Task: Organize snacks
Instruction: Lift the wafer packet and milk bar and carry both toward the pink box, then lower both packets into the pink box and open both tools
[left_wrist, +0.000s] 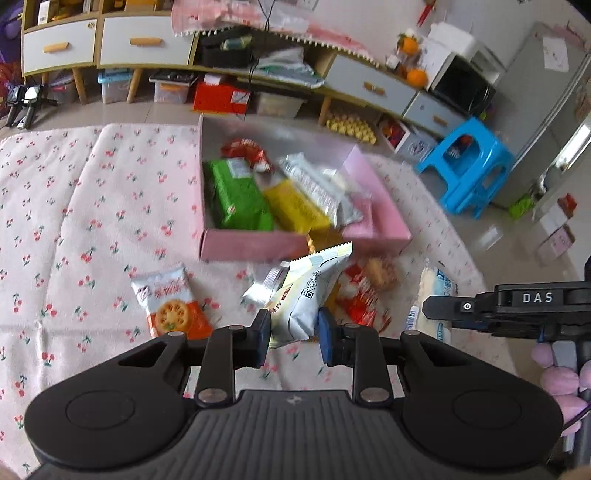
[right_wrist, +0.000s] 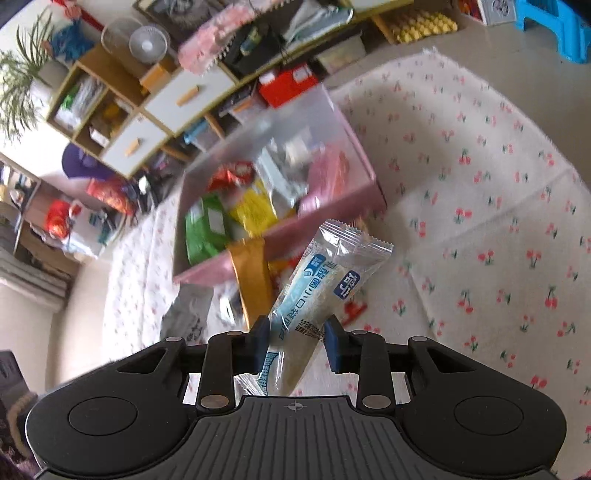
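My left gripper (left_wrist: 293, 330) is shut on a white and pale-blue snack packet (left_wrist: 314, 291), held above the cherry-print blanket just in front of the pink box (left_wrist: 255, 245). The box holds a green packet (left_wrist: 238, 194), a yellow packet (left_wrist: 295, 206), a silver packet (left_wrist: 317, 188) and a red one (left_wrist: 247, 149). My right gripper (right_wrist: 295, 343) is shut on a clear packet with a blue label (right_wrist: 314, 291), raised near the pink box (right_wrist: 280, 230). The right gripper also shows at the right edge of the left wrist view (left_wrist: 517, 308).
Loose snacks lie on the blanket before the box: an orange cracker packet (left_wrist: 170, 301), a red-and-white packet (left_wrist: 364, 295) and a silver one (left_wrist: 264, 286). A gold packet (right_wrist: 253, 273) leans against the box front. A blue stool (left_wrist: 469, 168) and low cabinets (left_wrist: 147, 44) stand beyond.
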